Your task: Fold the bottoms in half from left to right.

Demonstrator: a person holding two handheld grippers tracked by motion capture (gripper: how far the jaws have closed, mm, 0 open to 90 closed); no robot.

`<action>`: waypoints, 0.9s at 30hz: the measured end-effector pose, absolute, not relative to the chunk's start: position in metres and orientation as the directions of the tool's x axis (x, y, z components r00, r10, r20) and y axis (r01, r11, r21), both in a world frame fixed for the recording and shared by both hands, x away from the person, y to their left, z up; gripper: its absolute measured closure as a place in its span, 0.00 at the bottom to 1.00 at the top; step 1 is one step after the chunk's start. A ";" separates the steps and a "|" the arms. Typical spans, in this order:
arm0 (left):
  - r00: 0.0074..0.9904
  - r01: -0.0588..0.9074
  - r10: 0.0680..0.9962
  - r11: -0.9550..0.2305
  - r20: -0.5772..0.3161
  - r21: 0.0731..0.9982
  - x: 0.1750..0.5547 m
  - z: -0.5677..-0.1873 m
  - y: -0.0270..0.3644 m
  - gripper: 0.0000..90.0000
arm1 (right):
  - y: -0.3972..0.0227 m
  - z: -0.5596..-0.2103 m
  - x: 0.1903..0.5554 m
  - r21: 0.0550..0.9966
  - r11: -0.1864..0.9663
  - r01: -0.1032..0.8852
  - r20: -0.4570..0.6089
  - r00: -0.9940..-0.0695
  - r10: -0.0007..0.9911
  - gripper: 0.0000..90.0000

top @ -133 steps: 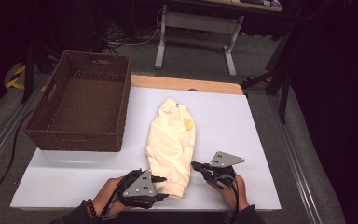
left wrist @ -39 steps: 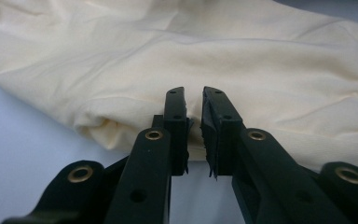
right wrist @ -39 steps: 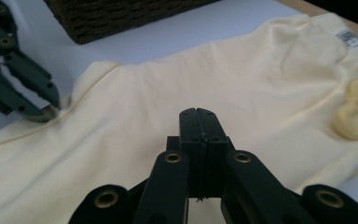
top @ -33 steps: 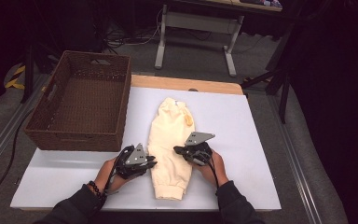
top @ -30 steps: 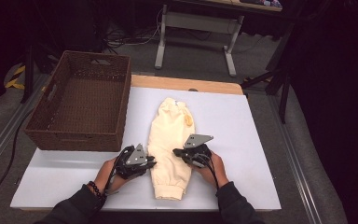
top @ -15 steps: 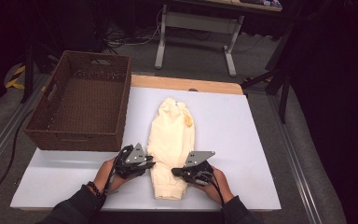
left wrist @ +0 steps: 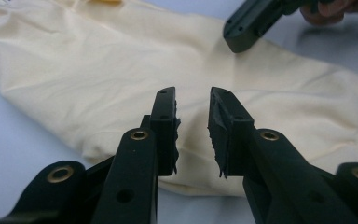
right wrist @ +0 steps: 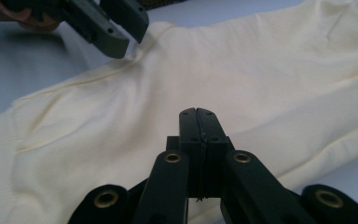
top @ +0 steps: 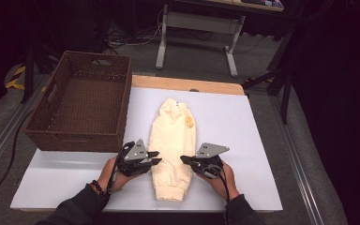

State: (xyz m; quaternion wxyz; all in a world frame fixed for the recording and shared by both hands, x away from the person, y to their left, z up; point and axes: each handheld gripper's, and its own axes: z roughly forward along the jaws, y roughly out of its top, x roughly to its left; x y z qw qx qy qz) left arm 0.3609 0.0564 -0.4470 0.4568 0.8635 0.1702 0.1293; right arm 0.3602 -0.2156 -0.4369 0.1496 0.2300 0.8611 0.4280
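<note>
High view: a pale cream, long-folded cotton garment (top: 172, 145) lies lengthwise mid-table beside an empty brown wicker basket (top: 82, 108). Left gripper (top: 153, 157), jaws slightly apart and just been opening, hovers at its edge; right gripper (top: 186, 160) is pressed together. Folding looks partly done; basketing remains.

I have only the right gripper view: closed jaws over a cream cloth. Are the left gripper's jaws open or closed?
Observer: Open: the left gripper shows a gap between its jaws, nothing pinched.
Operator: What else is on the table?
Observer: An empty brown woven basket stands at the left, apart from the cream garment.
Operator: Where is my gripper?
Observer: The right gripper is at the garment's right edge, opposite the left one.
</note>
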 end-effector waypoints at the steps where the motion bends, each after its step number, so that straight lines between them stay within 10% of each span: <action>1: 0.914 0.173 0.399 -0.548 0.074 0.818 0.362 -0.449 0.055 0.81 | -0.215 -0.439 0.364 0.803 0.526 0.279 -0.050 -0.849 0.527 1.00; 27: 0.937 0.219 0.349 -0.603 0.006 0.767 0.367 -0.460 0.069 0.77 | -0.231 -0.454 0.374 0.750 0.552 0.364 -0.058 -0.796 0.603 0.87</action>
